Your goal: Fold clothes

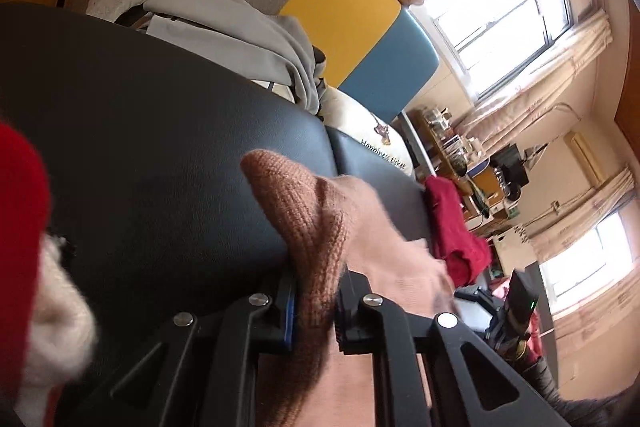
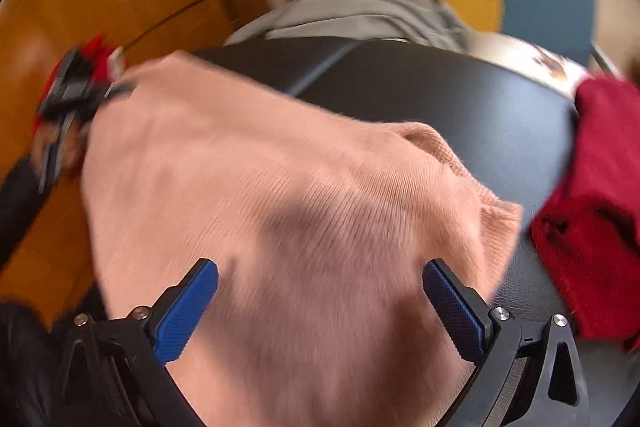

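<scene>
Left gripper clamped narrow on the ribbed edge of the pink knit sweater, fabric pinched between the 2 fingers and rising above them in a fold. Right gripper spread wide, 2 blue pads apart over the sweater, gripping nothing. Sweater draped across the black padded surface, stretched toward the left gripper at the far left corner. Red garment just beside the sweater's ribbed hem. Grey clothing heaped beyond the surface. Right view blurred.
</scene>
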Available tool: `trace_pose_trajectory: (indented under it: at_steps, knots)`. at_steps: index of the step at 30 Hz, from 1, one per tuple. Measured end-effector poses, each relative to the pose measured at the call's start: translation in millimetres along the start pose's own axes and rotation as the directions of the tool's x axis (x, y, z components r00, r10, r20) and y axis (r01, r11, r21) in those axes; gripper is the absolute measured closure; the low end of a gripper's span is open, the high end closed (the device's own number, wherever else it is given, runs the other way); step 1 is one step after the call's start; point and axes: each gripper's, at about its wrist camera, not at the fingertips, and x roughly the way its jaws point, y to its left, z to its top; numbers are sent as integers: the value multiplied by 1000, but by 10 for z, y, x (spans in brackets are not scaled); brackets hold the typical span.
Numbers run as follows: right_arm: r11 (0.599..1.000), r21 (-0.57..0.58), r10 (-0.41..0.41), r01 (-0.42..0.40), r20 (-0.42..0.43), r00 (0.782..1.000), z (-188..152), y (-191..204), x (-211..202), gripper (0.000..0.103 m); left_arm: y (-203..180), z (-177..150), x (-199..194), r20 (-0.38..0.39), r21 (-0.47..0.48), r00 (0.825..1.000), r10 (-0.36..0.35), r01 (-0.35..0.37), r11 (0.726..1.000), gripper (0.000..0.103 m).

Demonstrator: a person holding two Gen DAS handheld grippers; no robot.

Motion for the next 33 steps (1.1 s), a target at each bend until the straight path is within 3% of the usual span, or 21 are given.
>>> trace_pose_trajectory:
  at_steps: [5,10,12,16,21,25,28,33]
  knots:
    - [986,-159,34,-49,-90,995,37,243,-58,0,-122,125,-272,10,-54,1000,-30,30,998,90]
    - [976,-183,69,-114,-232,970,15,95,270,0,-418,133,-406,18,-126,992,-122,123,984,90]
    - [969,-225,41,-104,-266,963,-27,106,423,0,-588,99,-406,24,-161,985,-173,175,971,90]
    - [972,-218,44,-89,-206,978,-19,110,477,0,-934,7,-322,56,-222,962,-266,271,937,90]
    - [982,-163,77,-95,-115,990,-73,42,437,0,-1442,-58,126,62,-275,948,-312,317,908,91]
    - [986,-132,92,-98,-52,994,-120,5,406,0,-1832,-131,629,19,-318,945,-325,314,895,91]
    - [988,-115,102,-103,-12,995,-180,1,375,0,-2114,-262,1061,-35,-321,952,-305,278,905,91]
    - [986,-78,149,-144,55,987,-297,-62,308,0,-2247,-483,1774,-135,-360,957,-255,192,913,91]
